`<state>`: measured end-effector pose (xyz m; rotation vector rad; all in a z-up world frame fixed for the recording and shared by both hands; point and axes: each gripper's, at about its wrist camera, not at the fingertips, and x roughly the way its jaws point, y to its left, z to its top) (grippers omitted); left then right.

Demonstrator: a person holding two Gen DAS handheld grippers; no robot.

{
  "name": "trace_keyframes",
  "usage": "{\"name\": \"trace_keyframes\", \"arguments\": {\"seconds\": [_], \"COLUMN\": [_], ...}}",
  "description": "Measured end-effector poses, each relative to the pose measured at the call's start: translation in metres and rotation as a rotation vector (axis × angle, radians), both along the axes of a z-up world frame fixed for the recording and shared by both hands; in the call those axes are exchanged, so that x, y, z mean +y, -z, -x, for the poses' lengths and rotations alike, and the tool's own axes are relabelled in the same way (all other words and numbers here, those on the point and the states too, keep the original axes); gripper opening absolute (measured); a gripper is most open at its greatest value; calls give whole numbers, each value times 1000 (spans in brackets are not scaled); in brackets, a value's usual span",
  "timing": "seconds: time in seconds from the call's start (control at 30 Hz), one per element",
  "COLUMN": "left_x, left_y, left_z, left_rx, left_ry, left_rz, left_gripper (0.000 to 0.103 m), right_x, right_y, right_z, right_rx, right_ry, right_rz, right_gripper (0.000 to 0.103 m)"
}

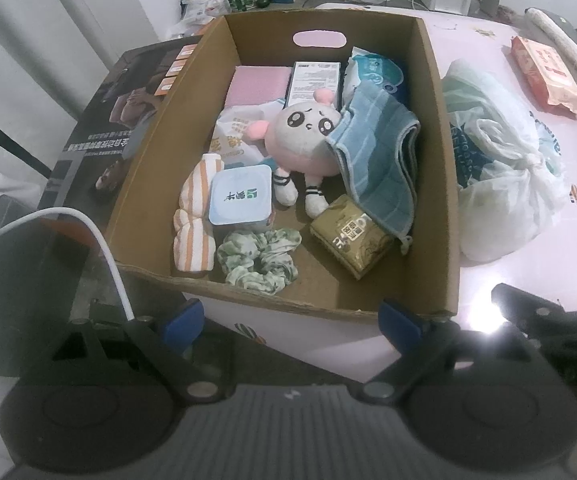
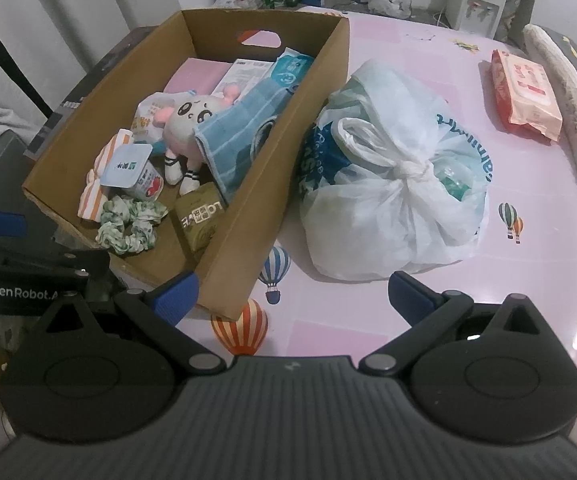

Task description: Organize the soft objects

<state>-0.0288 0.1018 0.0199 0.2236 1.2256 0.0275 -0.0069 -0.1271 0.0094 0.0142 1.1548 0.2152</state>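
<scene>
Right now both grippers hang short of the cardboard box (image 1: 440, 160) on the pink worktop (image 2: 428, 312), jaws spread wide and holding nothing. The left gripper (image 1: 292, 320) faces the box's near wall; the right gripper (image 2: 292, 292) sits over its near corner, beside the tied plastic bag (image 2: 392, 200). Inside lie the soft things: a plush doll (image 1: 304, 144), a blue towel (image 1: 376, 152) draped against its head, a striped cloth (image 1: 194, 216) and a green scrunchie (image 1: 260, 256). The scrunchie looks nearest and free, though what lies under it is hard to tell. Go over the wall, come down plumb, and pinch only fabric, clear of the yogurt cup (image 1: 240, 200).
</scene>
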Motion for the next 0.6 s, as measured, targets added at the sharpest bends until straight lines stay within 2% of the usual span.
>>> {"name": "trace_keyframes", "arguments": {"seconds": [0.6], "left_x": [-2], "left_y": [2], "left_z": [-1], "left_rx": [2], "left_ry": [-1], "left_rz": [0], "left_gripper": [95], "right_x": [0], "right_y": [4], "right_z": [-2], "right_rx": [14], "right_ry": [4], "right_rz": [0], "right_gripper": [102]}}
